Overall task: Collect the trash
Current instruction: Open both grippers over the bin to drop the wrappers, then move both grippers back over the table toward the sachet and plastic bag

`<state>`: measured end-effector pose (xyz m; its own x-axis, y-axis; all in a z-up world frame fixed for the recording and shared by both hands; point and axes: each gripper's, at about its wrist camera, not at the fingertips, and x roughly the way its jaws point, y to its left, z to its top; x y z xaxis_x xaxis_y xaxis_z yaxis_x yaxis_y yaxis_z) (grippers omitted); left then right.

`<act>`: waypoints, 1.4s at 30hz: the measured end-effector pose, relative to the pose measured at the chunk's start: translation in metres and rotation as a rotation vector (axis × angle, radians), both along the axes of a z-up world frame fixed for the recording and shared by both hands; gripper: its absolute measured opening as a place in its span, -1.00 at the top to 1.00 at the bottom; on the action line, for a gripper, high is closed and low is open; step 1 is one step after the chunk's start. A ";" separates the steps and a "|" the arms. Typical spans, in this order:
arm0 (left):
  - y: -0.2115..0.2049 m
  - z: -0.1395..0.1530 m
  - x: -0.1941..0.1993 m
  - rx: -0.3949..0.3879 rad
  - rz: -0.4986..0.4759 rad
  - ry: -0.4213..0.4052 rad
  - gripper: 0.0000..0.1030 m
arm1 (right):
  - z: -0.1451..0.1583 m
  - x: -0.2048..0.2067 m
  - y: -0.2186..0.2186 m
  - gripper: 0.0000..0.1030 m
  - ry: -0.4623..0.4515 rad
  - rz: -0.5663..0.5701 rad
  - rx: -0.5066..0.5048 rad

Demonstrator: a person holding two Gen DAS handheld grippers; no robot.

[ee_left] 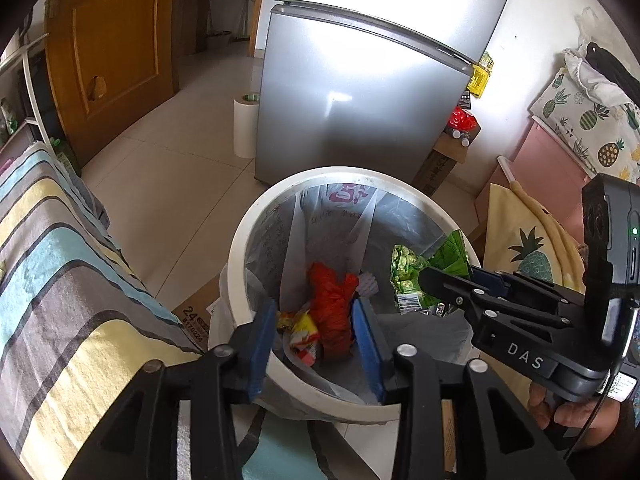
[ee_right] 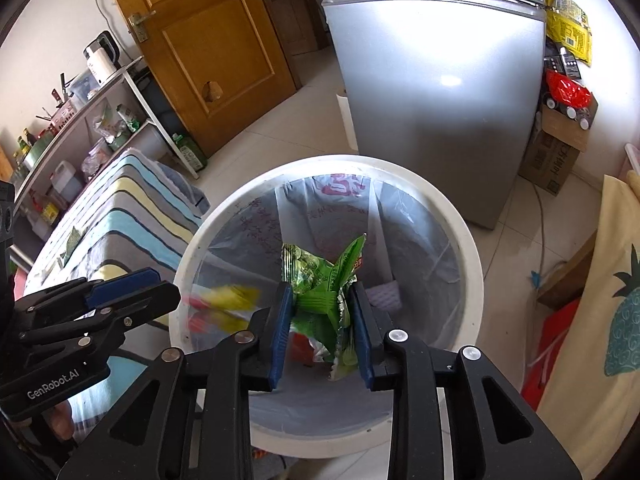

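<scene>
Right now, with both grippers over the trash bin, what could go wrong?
1. The green snack bag sits between the right gripper fingers and may cling to a pad instead of dropping.
2. The red and yellow wrappers below the left gripper look mid-fall near the trash bin's rim and could catch there.

One white bin [ee_right: 188,280], one green wrapper [ee_right: 320,296], one fridge [ee_right: 440,100] (silver), two grippers [ee_left: 314,340] [ee_right: 322,336].
</scene>
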<state>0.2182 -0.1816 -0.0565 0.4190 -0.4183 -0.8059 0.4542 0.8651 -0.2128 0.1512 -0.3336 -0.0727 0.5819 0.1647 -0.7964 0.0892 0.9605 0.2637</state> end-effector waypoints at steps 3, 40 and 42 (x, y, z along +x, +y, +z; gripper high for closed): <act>0.003 0.000 0.000 -0.005 0.005 0.000 0.08 | -0.001 0.000 0.002 0.37 0.002 -0.003 -0.009; 0.220 0.055 -0.040 -0.032 0.423 -0.169 0.07 | 0.053 0.014 0.138 0.18 -0.139 0.167 0.026; 0.236 0.056 -0.042 -0.024 0.458 -0.175 0.06 | 0.055 0.018 0.153 0.18 -0.142 0.194 0.021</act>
<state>0.1759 0.0543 -0.0009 0.6924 -0.1771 -0.6994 0.0588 0.9800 -0.1899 0.1689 -0.1806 -0.0172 0.6438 0.2999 -0.7040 -0.1361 0.9502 0.2803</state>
